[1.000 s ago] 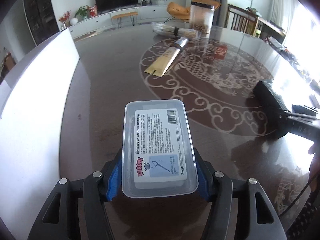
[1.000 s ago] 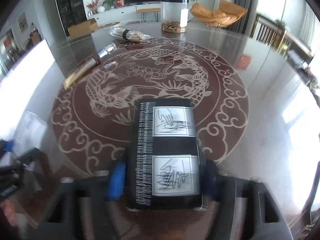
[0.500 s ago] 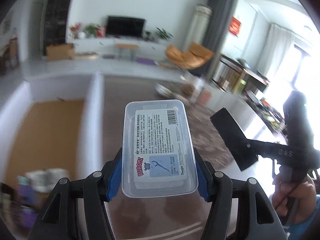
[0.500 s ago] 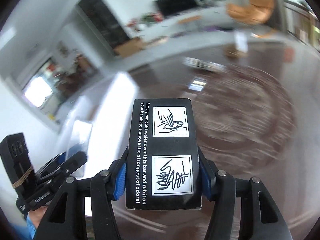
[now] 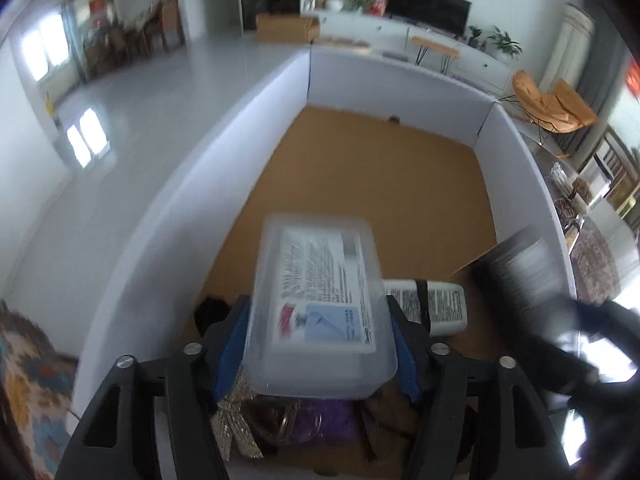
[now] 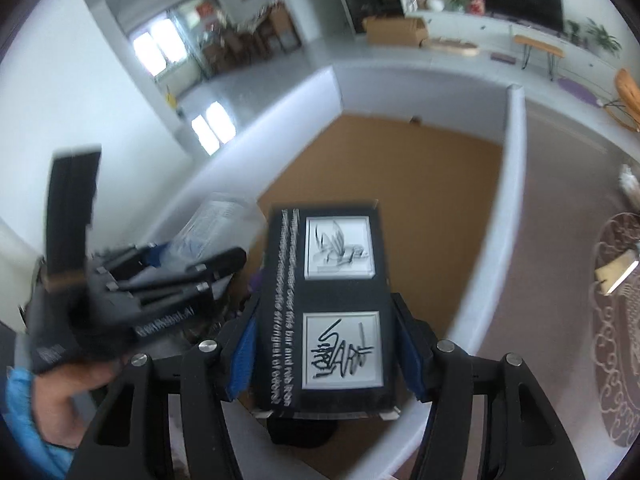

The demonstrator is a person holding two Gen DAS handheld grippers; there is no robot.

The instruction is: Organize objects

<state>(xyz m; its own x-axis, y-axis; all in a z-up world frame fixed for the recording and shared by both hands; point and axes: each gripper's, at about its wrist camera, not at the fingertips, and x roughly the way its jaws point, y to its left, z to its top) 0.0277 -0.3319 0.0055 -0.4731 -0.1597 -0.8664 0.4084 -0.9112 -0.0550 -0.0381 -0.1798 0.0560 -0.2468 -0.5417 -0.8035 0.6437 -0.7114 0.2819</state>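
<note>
Clear plastic, your lidded tub sits tilted between the left gripper's blue fingers, which are opening, above a white-walled bin with a brown cardboard floor. Only your right view shows the matte black carton between the right gripper's opening fingers, over that bin's rim.

I can read "over this bar and rub it on" on the black box between my right gripper's fingers.
</note>
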